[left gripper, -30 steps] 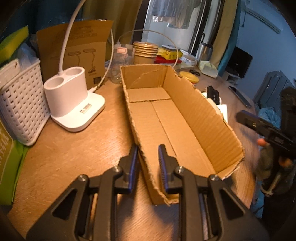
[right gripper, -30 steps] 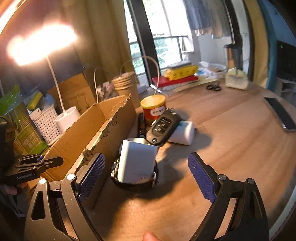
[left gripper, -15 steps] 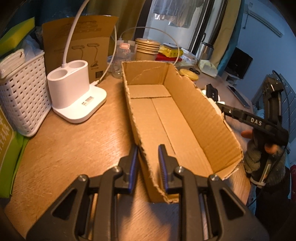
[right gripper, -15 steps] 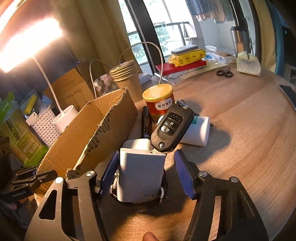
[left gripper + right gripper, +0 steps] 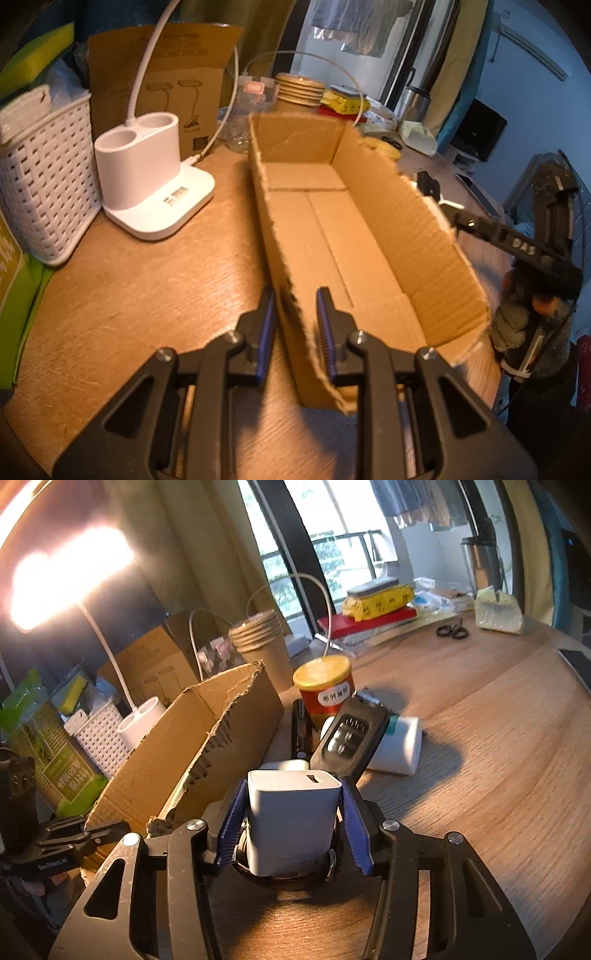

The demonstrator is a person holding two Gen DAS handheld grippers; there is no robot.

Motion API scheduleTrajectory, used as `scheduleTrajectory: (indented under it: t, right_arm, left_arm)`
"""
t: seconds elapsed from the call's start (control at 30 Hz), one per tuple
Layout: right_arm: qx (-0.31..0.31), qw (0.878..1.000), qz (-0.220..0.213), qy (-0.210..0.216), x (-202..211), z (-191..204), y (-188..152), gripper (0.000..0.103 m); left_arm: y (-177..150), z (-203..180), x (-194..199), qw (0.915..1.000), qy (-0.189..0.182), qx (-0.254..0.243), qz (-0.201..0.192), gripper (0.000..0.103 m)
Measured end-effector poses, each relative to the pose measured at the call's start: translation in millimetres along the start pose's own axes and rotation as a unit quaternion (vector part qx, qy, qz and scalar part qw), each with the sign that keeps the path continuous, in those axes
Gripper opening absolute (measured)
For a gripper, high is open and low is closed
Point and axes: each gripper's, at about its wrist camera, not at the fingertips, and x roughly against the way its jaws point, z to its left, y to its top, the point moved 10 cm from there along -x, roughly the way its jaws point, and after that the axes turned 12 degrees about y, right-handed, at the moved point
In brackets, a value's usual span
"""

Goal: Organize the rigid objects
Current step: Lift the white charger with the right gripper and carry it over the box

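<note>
**White charger block sitting between the right jaws beside the cardboard box**

The white charger block (image 5: 291, 823), a USB port showing in its top face, is standing on a dark round object (image 5: 288, 877) on the wooden bench (image 5: 480, 760), just right of the cardboard box (image 5: 192, 753). The right gripper (image 5: 291, 821) has just been closing its jaws, and the blue pads are now pressing against both sides of the block. Faint grey lettering low on the block's front is too small to read.

Behind the block a black car key fob (image 5: 351, 738) is leaning over a white cylinder (image 5: 399, 747), and a yellow-lidded jar (image 5: 325, 690) is standing further back, its red label carrying Chinese characters too blurred to read. A black pen-like stick (image 5: 301, 734) is lying between jar and box.

The left gripper (image 5: 295, 325) is holding its jaws narrow, clamping the near torn wall of the cardboard box (image 5: 288, 258), whose inside is bare. In this view the other tool's arm is showing the letters "DAS". A white lamp base (image 5: 155, 184) with a small printed sticker is standing left of the box, beside a white woven basket (image 5: 44, 184).
</note>
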Motion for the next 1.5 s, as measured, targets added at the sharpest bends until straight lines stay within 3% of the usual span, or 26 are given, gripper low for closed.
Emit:
scheduleTrajectory:
  t: [0.2,0.6,0.87,1.1,1.33,1.5]
  right_arm:
    - [0.01,1.0,-0.025,-0.01,12.4,3.0,8.6,0.053]
    - [0.029,0.997,-0.066,-0.014,38.9,16.9,28.5,0.053]
    - [0.058,0.995,-0.084,0.007,53.2,51.4,39.9,0.053]
    - [0.09,0.992,-0.074,0.043,50.1,95.8,36.7,0.053]
    - [0.11,0.991,-0.032,0.072,26.1,128.9,13.2,0.053]
    - [0.126,0.99,-0.001,0.068,9.3,138.0,-5.2,0.053]
  left_arm:
    - [-3.6,2.6,-9.8,0.9997,-0.007,0.01,0.02,0.023]
    - [5.1,0.7,4.4,0.9997,-0.008,0.02,-0.01,0.023]
    - [3.8,0.6,5.6,0.9998,0.0,0.019,-0.012,0.023]
    - [3.1,-0.5,6.0,0.9998,0.006,0.015,-0.014,0.023]
    - [3.5,0.9,6.3,0.9996,0.016,0.013,-0.019,0.023]
    - [3.5,1.8,5.7,0.9996,0.018,0.013,-0.019,0.023]
